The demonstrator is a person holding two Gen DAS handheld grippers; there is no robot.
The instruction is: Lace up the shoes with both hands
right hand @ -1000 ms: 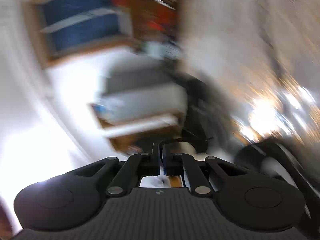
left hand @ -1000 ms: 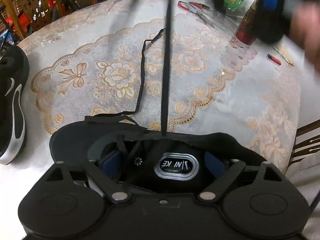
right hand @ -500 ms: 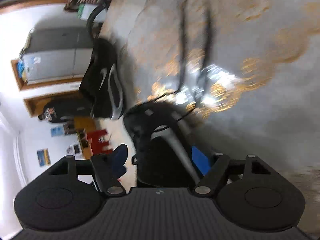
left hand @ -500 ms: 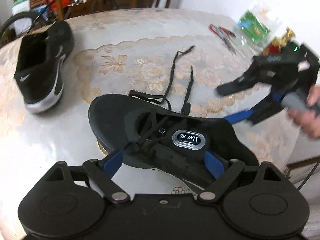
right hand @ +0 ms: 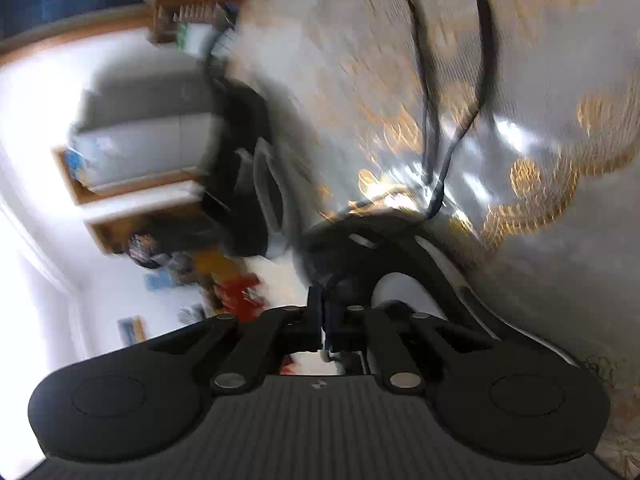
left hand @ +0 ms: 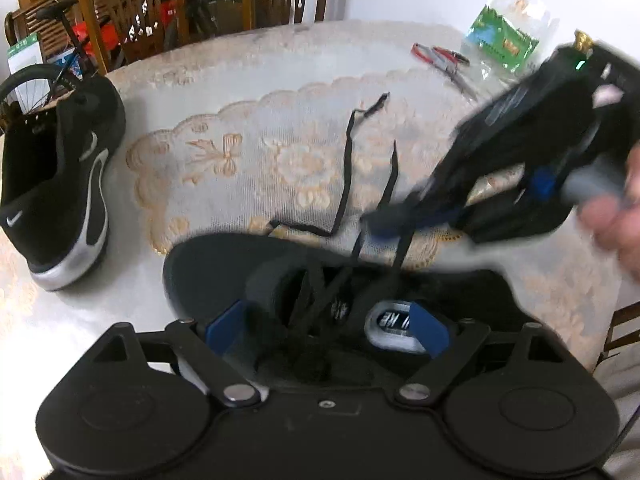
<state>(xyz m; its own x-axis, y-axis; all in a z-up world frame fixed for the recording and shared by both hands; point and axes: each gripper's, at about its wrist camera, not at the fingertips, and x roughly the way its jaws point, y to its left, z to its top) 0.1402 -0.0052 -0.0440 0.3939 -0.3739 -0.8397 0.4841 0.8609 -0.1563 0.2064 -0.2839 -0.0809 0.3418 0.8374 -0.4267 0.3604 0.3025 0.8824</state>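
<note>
Presently, we list what stands before us. Item: left claw [left hand: 326,326], its blue pads [left hand: 430,330] spread wide on either side of the near black shoe [left hand: 224,268] at its tongue and throat; whether the pads press on the shoe we cannot tell, for the picture blurs there. Item: near black shoe, lying on the tabletop [left hand: 260,68] directly ahead of the left claw, with a silver oval label on the tongue and laces crossed over the throat. Item: black shoelace [left hand: 346,168], two loose ends running from the shoe away over the lace-patterned cloth [left hand: 224,152] and lying flat on it. Item: right claw [left hand: 394,220], held by a hand [left hand: 612,220] at the right edge of the left view, blurred, its tip down at the laces just beyond the shoe; in its own view the right claw [right hand: 323,320] has its fingers drawn together, and whether a strand is caught between them we cannot tell. Item: second black shoe [left hand: 60,184] with a silver sole, well apart at the left of the tabletop. Item: red-handled pliers [left hand: 440,58] and a green packet [left hand: 504,38], at the far right of the tabletop; wooden chairs [left hand: 132,12] beyond its far edge.
</note>
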